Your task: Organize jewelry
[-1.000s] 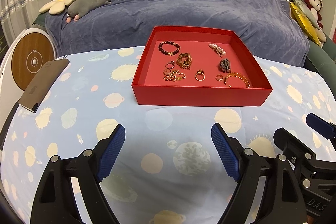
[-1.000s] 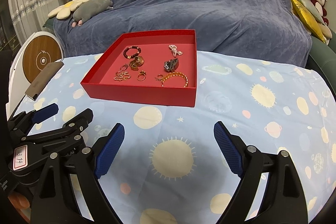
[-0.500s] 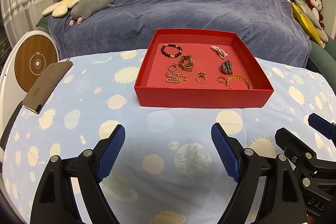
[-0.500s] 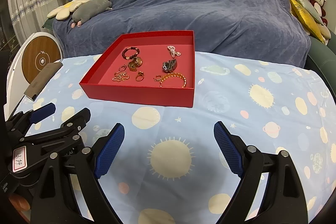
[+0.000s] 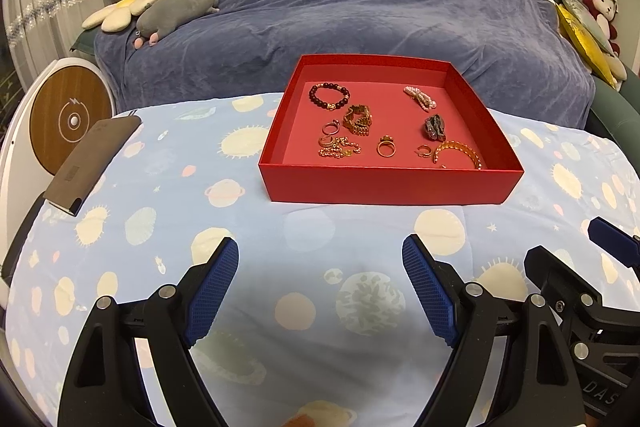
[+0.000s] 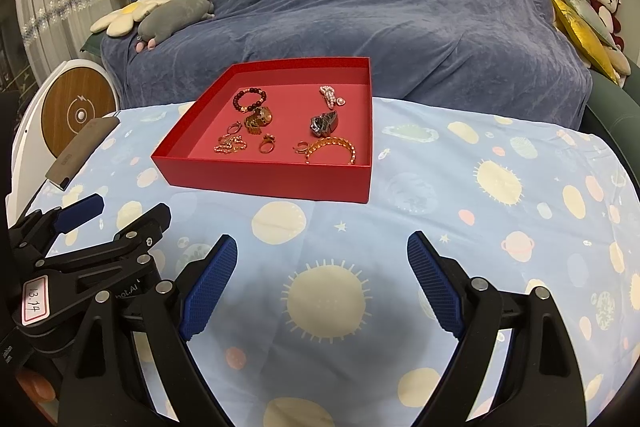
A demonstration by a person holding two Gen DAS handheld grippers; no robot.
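Legible markings are few. In the right wrist view, lower left of the frame, a small white label with a red border (image 6: pixel 35 300) is fixed to the black plastic body of the left gripper (image 6: pixel 120 215) and carries the handwritten number "13.14". Just right of it on the same body, pale printed letters read "hot.AI"; the start of the word is hidden.

In the left wrist view, lower right corner, the black plastic body of the right gripper (image 5: pixel 576 247) bears raised letters "DAS", cut off by the frame edge.

The flat grey-brown rectangular case (image 5: pixel 94 163) at left centre carries a small embossed mark, too small to read.
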